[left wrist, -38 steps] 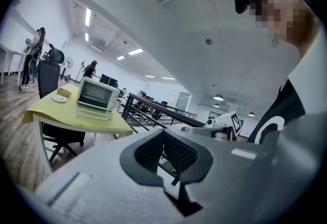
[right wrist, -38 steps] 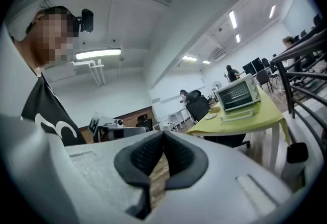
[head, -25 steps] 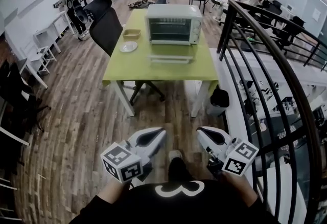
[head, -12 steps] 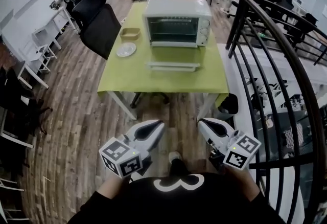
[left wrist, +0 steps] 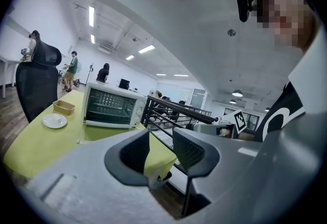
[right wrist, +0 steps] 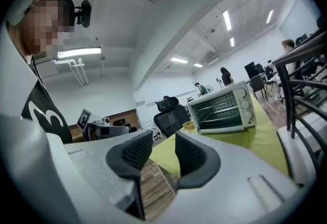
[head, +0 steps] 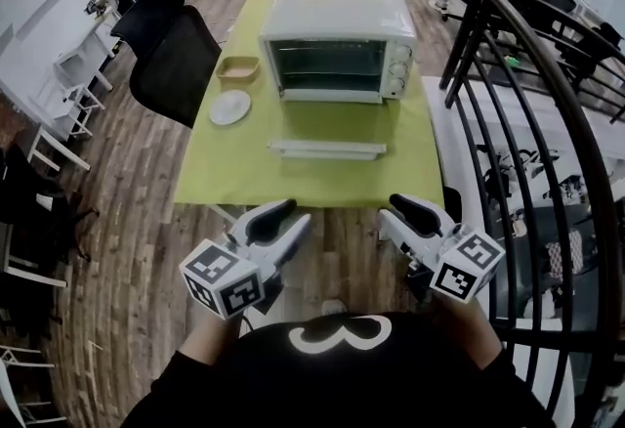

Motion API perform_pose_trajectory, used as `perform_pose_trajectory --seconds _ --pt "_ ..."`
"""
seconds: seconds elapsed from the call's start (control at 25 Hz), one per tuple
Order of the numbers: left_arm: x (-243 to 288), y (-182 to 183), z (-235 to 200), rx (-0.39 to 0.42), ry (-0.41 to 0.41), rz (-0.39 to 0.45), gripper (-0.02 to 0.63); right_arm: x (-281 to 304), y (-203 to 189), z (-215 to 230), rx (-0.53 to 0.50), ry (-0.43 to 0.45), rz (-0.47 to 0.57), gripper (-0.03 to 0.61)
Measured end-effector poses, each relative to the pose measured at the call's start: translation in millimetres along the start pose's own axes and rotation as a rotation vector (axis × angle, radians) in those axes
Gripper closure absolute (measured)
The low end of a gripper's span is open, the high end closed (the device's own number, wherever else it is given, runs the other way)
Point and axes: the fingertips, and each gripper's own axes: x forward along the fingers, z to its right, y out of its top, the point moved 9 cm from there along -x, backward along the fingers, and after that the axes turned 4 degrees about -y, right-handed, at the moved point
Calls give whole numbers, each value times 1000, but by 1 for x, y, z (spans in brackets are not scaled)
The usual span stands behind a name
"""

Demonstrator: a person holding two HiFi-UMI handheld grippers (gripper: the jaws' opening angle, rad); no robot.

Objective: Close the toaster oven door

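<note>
Left tool and right tool are hovering, jaws apart, just opening, empty; flat door ahead is needing an even lift under its edge.

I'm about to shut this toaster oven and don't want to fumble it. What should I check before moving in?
1. Toaster oven door folded down, open: ok, ready to lift.
2. Left gripper jaws apart, just been opening, nothing between them: ok.
3. Right gripper jaws apart, just been opening, nothing between them: ok.
4. Grippers at the door: not ok, both are short of the table edge.
5. Door free of clutter: ok, the plate sits off to its left.
</note>
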Motion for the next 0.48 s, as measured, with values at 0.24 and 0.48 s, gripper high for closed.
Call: perform_pose_trajectory --seconds 0.24,0.48 --pt "2 -1 -28 9 53 -4 417 14 8 13 -37 -38 -7 391" --pt "10 -10 -66 -19 123 -30 379 28 0 36 -38 -79 -54 365"
